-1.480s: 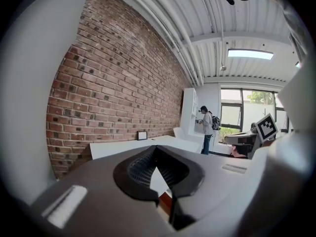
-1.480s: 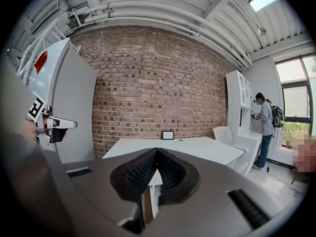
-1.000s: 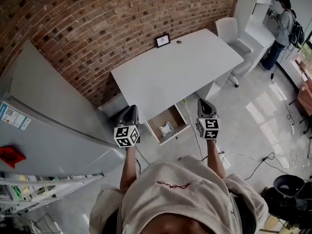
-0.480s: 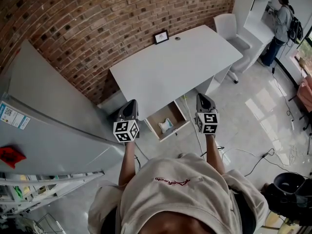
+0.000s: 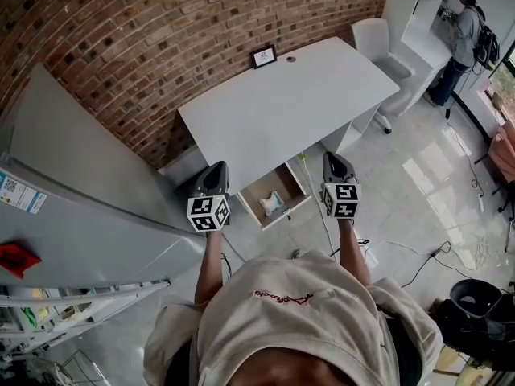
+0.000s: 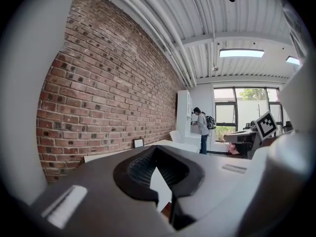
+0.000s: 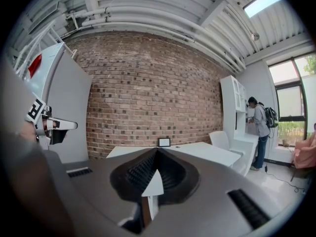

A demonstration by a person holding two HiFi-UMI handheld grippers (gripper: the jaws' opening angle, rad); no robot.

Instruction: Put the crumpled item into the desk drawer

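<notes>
Drawer (image 5: 257, 193) of pale wood holding crumpled item (image 5: 273, 203), left gripper (image 5: 217, 169), right gripper (image 5: 335, 159), jaws clenched

Head view looks steeply down from above the wearer's shoulders, high over the white desk (image 5: 282, 111) and the brick wall (image 5: 121, 39) behind it; left gripper view sits low, facing level along its jaws, slantwise to that wall, toward a distant standing person (image 6: 202, 130); right gripper view faces the wall squarely, set back from the desk; all three share desk, picture frame (image 7: 164, 142), wall and that person.
</notes>
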